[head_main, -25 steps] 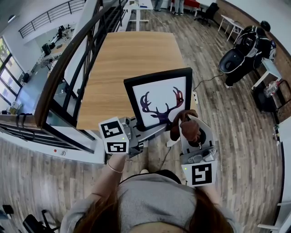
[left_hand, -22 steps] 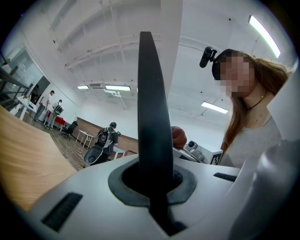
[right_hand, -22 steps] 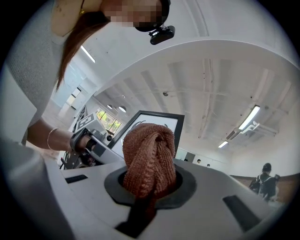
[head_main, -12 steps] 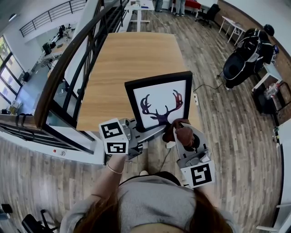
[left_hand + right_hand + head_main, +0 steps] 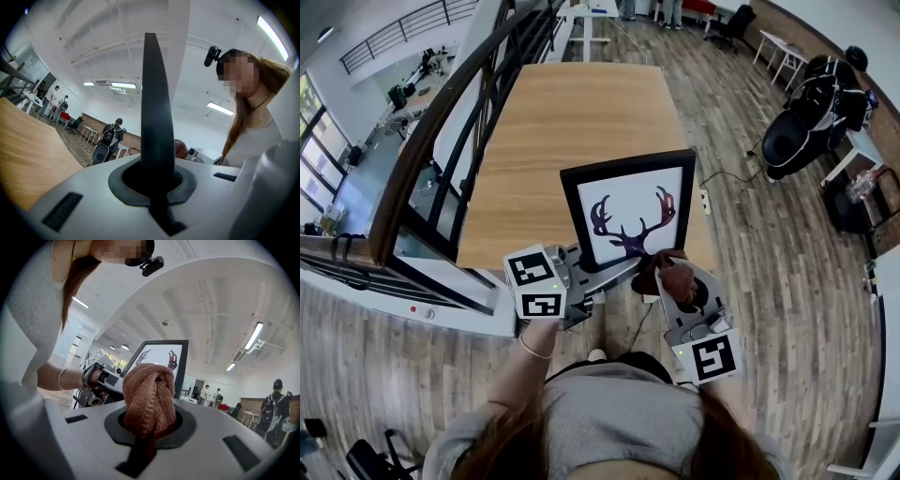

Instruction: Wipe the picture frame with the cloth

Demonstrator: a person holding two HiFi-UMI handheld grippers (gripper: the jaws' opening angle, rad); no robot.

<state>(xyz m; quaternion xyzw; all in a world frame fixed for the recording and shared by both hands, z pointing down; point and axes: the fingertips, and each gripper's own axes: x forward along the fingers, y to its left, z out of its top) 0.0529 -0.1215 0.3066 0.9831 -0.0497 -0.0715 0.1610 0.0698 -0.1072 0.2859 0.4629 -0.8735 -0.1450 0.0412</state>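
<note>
We hold the frame point(image 5: 628, 208) upright in the air over the near edge of the table point(image 5: 562, 122), its antler print facing us. The left gripper point(image 5: 586, 278) is clamped tight on the frame's lower left edge; in the left gripper view the black edge stands straight up between the jaws. The right gripper point(image 5: 682, 292) is closed on the cloth point(image 5: 675, 275), which bulges out of the jaws as a brown wad. The wad sits by the frame's lower right corner. We cannot tell whether it touches the frame yet.

The grip on the frame worries us most. It is pinched along one thin edge, at one corner, and nothing supports it from below. If we press the cloth against the far side, that push works like a lever and the frame could twist in the jaws or slide out. From there it would hit the table's edge or the floor point(image 5: 769, 216).

The wad is small and stands only a little proud of the right jaws. If we push too hard or tilt the gripper, the hard tips might scrape the front of the frame. Dragging along the surface could also tug the cloth loose. We judge that light, short strokes near the held corner are safest.
</note>
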